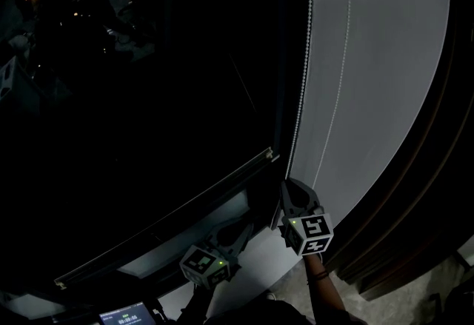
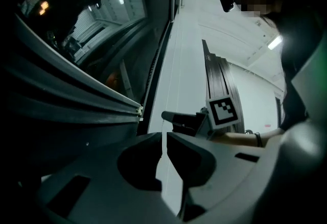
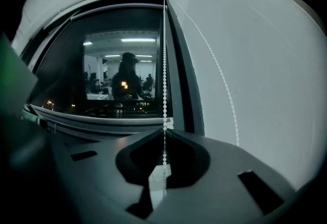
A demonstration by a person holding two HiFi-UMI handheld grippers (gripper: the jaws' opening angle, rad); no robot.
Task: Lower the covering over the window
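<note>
A white bead chain (image 1: 305, 57) hangs beside the dark window (image 1: 133, 94), and its second strand (image 1: 342, 57) lies over the pale wall. My right gripper (image 1: 287, 186) is shut on the chain (image 3: 164, 90), which runs straight between its jaw tips (image 3: 164, 133). Lower left of it, my left gripper (image 1: 243, 229) has its jaws all but together (image 2: 163, 139). Only a thin bright slit shows between them, and I cannot make out the chain in it. A rail with a pale end cap (image 1: 170, 218) crosses the window low down (image 3: 102, 121).
The pale wall (image 1: 385, 57) fills the right of the head view, with dark slatted woodwork (image 1: 415, 205) beyond it. The glass reflects a lit room and a person (image 3: 125, 77). A small lit screen (image 1: 126, 314) sits at the bottom edge. A forearm (image 2: 245, 138) carries the right gripper.
</note>
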